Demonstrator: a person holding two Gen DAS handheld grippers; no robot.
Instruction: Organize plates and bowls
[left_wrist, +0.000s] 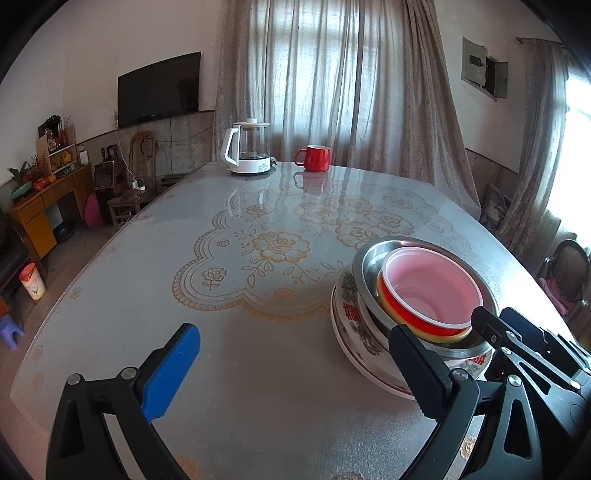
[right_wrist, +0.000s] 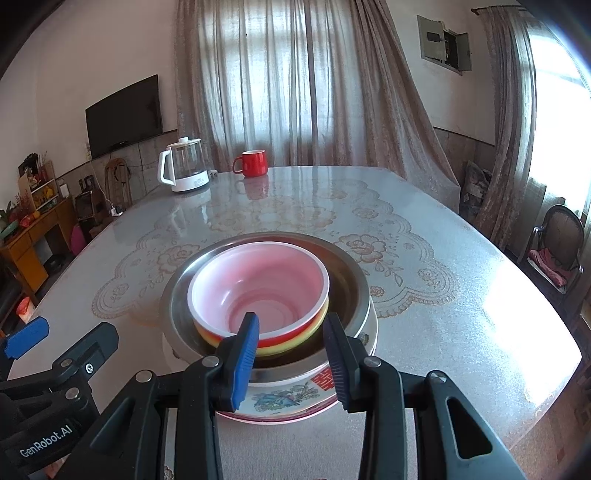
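A stack stands on the table: a patterned plate (right_wrist: 288, 400) at the bottom, a steel bowl (right_wrist: 354, 280) on it, then a yellow bowl (right_wrist: 295, 345) and a red bowl with a pink-white inside (right_wrist: 258, 280) nested on top. The stack also shows in the left wrist view (left_wrist: 430, 291). My right gripper (right_wrist: 291, 354) is open, its fingers just in front of the stack's near rim, holding nothing. My left gripper (left_wrist: 295, 354) is open wide and empty over bare table, left of the stack. The right gripper also shows in the left wrist view (left_wrist: 517, 332).
A glass kettle with a white base (left_wrist: 248, 149) and a red mug (left_wrist: 314, 158) stand at the table's far edge. The table (left_wrist: 258, 369) has a floral glossy cover. A chair (right_wrist: 557, 247) stands to the right, and a desk and TV are on the left.
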